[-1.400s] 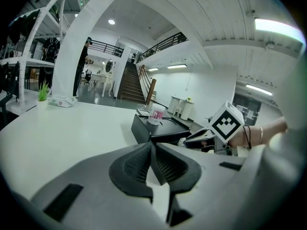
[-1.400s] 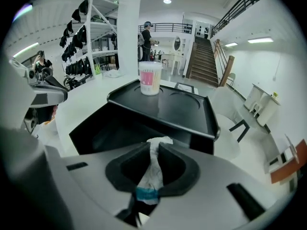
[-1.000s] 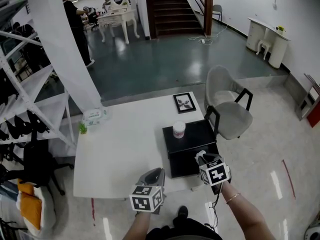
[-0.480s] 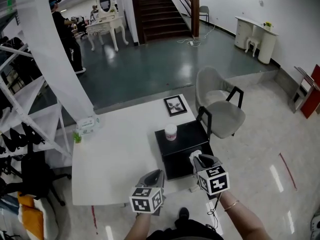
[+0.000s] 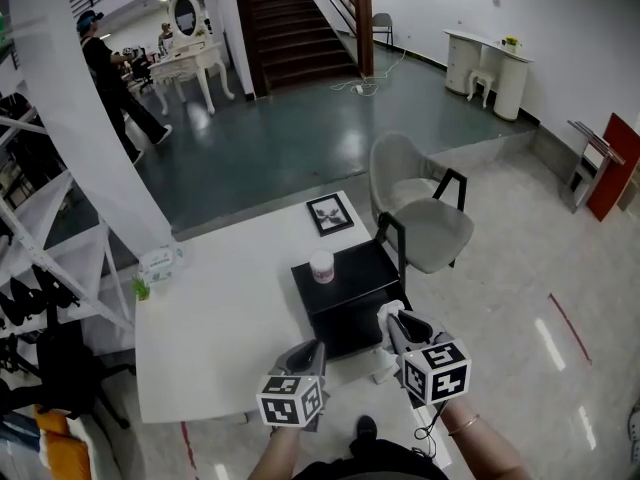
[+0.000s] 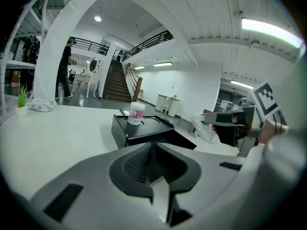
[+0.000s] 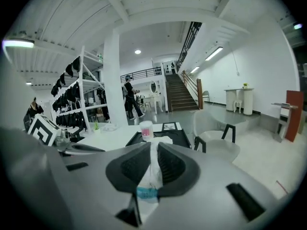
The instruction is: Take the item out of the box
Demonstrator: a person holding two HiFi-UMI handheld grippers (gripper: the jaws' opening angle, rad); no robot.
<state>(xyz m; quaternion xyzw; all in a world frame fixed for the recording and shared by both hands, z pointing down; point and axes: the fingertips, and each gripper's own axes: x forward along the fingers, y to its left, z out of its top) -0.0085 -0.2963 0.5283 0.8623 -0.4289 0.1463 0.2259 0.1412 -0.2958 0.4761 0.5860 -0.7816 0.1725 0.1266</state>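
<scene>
The jaws of the right gripper (image 5: pixel 397 320) pinch a white packet (image 7: pixel 152 170) just off the black box's (image 5: pixel 345 290) near edge, apparently already out, while the left gripper (image 5: pixel 308 352) jaws sit closed and empty.

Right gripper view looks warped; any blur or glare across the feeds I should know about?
Right gripper view: fisheye bending, dark corners, the white packet pinched in the right gripper is soft-focus. Left gripper view: same warp, bright ceiling strip. Head view: sharp, with light streaks on the glossy floor.
</scene>
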